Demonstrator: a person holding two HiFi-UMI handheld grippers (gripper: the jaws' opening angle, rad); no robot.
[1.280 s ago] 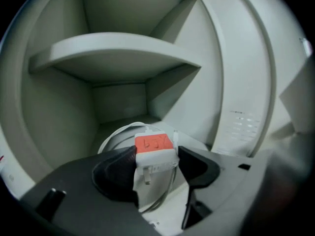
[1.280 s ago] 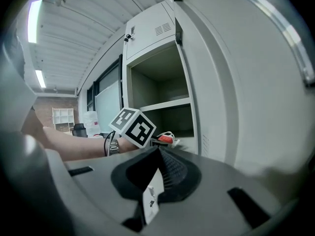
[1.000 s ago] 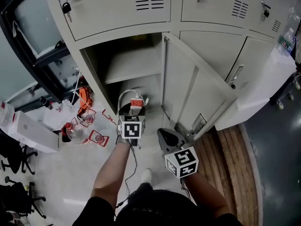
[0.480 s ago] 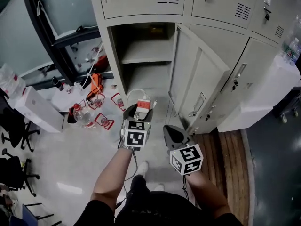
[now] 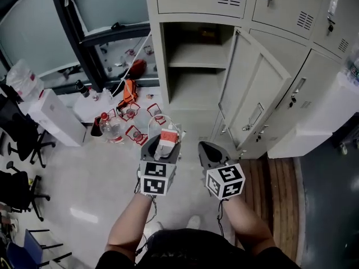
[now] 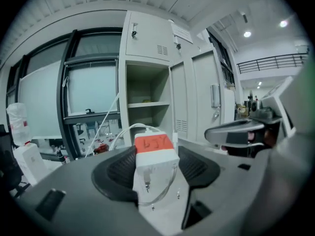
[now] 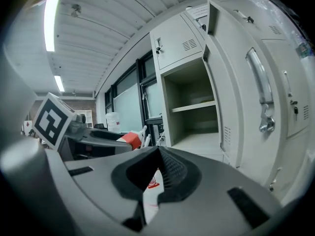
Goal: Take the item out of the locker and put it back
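A white charger block with a red label [image 5: 167, 138] and a looped white cable sits between the jaws of my left gripper [image 5: 161, 145], which is shut on it. In the left gripper view the charger [image 6: 155, 156] stands upright between the black pads [image 6: 120, 168], well in front of the open locker [image 6: 147, 90]. My right gripper [image 5: 208, 151] hangs beside it with jaws together and nothing held. The locker compartment [image 5: 193, 88] stands open with a bare shelf, its door [image 5: 255, 97] swung out to the right. The right gripper view shows the shut gripper [image 7: 158, 168] and the open locker [image 7: 192, 107].
Plastic bottles and red-marked clutter [image 5: 115, 128] lie on the floor left of the locker. A white box [image 5: 53, 116] and black office chairs [image 5: 17, 144] stand further left. A wooden platform [image 5: 280, 184] runs along the right, under more closed lockers [image 5: 314, 15].
Both grippers and the head have drawn back from the locker. The charger, earlier close to the lower compartment, is now held out over the floor in front of it.
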